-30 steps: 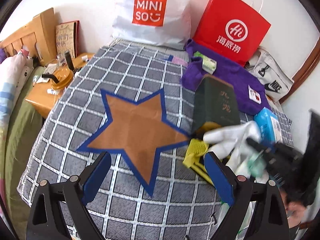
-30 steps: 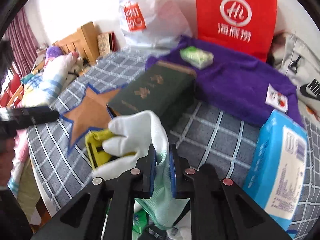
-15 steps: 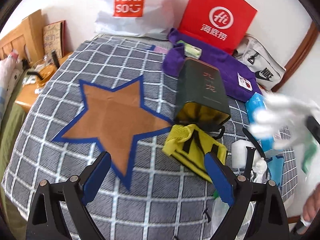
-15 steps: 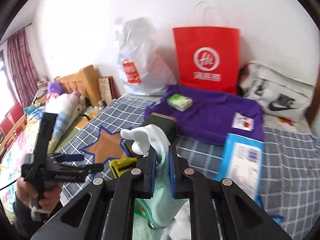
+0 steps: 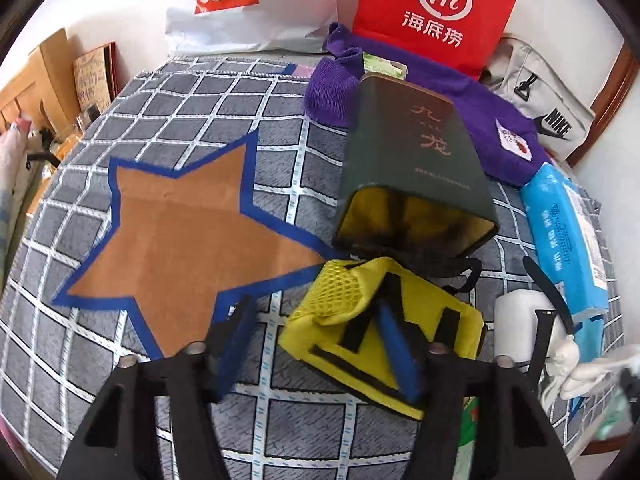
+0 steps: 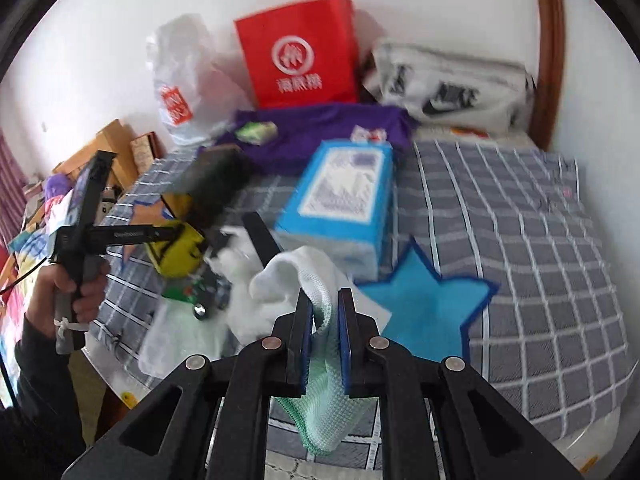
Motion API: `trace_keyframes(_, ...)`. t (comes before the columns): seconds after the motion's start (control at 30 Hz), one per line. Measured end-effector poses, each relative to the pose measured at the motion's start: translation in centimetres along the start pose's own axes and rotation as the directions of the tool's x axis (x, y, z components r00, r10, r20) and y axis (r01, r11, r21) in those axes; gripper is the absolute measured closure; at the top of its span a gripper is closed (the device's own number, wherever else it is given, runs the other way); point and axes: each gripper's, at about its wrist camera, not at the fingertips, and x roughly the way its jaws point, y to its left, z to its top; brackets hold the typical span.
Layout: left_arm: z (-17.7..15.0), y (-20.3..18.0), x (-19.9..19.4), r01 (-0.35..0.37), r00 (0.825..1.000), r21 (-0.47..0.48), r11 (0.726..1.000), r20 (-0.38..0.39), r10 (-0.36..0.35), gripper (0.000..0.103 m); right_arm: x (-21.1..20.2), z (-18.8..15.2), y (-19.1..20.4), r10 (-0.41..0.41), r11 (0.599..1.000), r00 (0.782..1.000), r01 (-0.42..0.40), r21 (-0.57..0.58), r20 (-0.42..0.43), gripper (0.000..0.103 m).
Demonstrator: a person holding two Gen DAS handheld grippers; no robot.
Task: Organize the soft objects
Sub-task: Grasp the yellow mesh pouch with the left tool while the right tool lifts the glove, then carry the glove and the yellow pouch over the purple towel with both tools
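While right tongs (image 6: 325, 320) pinch a white glove (image 6: 296, 276), left tongs (image 5: 316, 344), closing, straddle a yellow pouch (image 5: 360, 312) before a green box (image 5: 412, 160).

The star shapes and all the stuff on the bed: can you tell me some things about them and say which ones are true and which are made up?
1. The brown star has a blue border. True.
2. The right hand-held gripper is shut on a white and green glove. True.
3. The dark green box stands upright. False: it lies on its side, open end toward the yellow pad.
4. The red paper bag lies flat on the bed. False: it stands against the wall.
5. The blue star lies on the checked blanket. True.
6. The left hand-held gripper holds the purple cloth. False: its jaws have just been closing around the yellow pad's edge.
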Motion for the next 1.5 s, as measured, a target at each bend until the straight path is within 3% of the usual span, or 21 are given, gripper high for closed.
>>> trace_keyframes(0.03, -0.2, 0.2, -0.3, 0.017, 1.000, -0.007, 1.000, -0.002, -0.017, 0.064, 0.6, -0.4, -0.4, -0.004, 1.000, 1.000, 0.004, 0.013, -0.013, 0.090)
trace_keyframes(0.1, -0.7, 0.5, -0.8, 0.022, 1.000, -0.023, 0.999, -0.004, -0.023, 0.068, 1.8, -1.0, -1.0, -0.008, 1.000, 1.000, 0.009, 0.025, -0.027, 0.088)
trace_keyframes(0.27, -2.2, 1.0, -1.9, 0.022, 1.000, -0.035, 0.999, -0.007, -0.023, 0.069, 3.8, -1.9, -1.6, 0.005, 0.999, 0.999, -0.004, 0.032, -0.051, 0.085)
trace_keyframes(0.33, -2.1, 0.8, -1.6, 0.015, 1.000, -0.031, 0.999, -0.006, -0.015, 0.064, 4.5, -1.9, -1.8, 0.028, 0.999, 0.999, -0.026, 0.038, -0.046, 0.079)
trace_keyframes(0.37, -1.9, 0.7, -1.3, 0.010, 1.000, -0.026, 1.000, 0.002, -0.010, 0.055, 4.7, -1.9, -1.8, 0.028, 0.999, 0.999, -0.026, 0.041, -0.044, 0.071)
trace_keyframes(0.4, -1.7, 0.5, -1.1, 0.012, 1.000, -0.014, 1.000, 0.017, -0.012, 0.052, 5.1, -1.8, -1.9, 0.024, 0.999, 0.999, -0.022, 0.047, -0.043, 0.065)
trace_keyframes(0.43, -1.7, 0.5, -0.9, 0.007, 0.999, -0.012, 1.000, 0.032, -0.006, 0.052, 5.5, -1.7, -1.9, 0.021, 0.998, 0.999, -0.019, 0.054, -0.045, 0.059)
trace_keyframes(0.5, -1.5, 0.6, -0.7, 0.003, 0.999, -0.024, 1.000, 0.051, -0.002, 0.052, 6.1, -1.7, -1.9, 0.019, 0.998, 0.999, -0.016, 0.061, -0.044, 0.059)
trace_keyframes(0.53, -1.4, 0.6, -0.6, 0.003, 0.999, -0.030, 1.000, 0.054, -0.001, 0.054, 6.3, -1.7, -1.9, 0.011, 0.998, 0.999, -0.008, 0.057, -0.041, 0.060)
trace_keyframes(0.6, -1.3, 0.6, -0.7, 0.008, 0.999, -0.027, 1.000, 0.050, -0.007, 0.071, 6.5, -1.8, -1.9, -0.002, 0.999, 0.999, 0.003, 0.047, -0.032, 0.065)
trace_keyframes(0.67, -1.3, 0.6, -1.1, 0.022, 0.999, -0.030, 0.999, 0.048, -0.021, 0.077, 6.3, -2.0, -1.8, -0.019, 0.999, 0.999, 0.020, 0.039, -0.031, 0.086)
trace_keyframes(0.73, -1.4, 0.8, -1.5, 0.026, 0.999, -0.045, 0.999, 0.049, -0.024, 0.078, 5.9, -2.1, -1.8, -0.004, 0.999, 0.999, 0.006, 0.045, -0.034, 0.090)
trace_keyframes(1.03, -2.3, 1.8, -5.3, 0.042, 0.994, -0.117, 0.992, 0.104, -0.030, 0.078, 1.7, -0.6, -1.8, 0.042, 0.997, 0.999, -0.042, 0.062, 0.002, 0.091)
trace_keyframes(1.5, -0.1, 1.0, -10.4, 0.099, 0.980, -0.105, 0.990, 0.185, -0.078, 0.078, -3.1, 3.0, -0.6, 0.038, 0.999, 0.994, -0.042, 0.032, 0.102, 0.091)
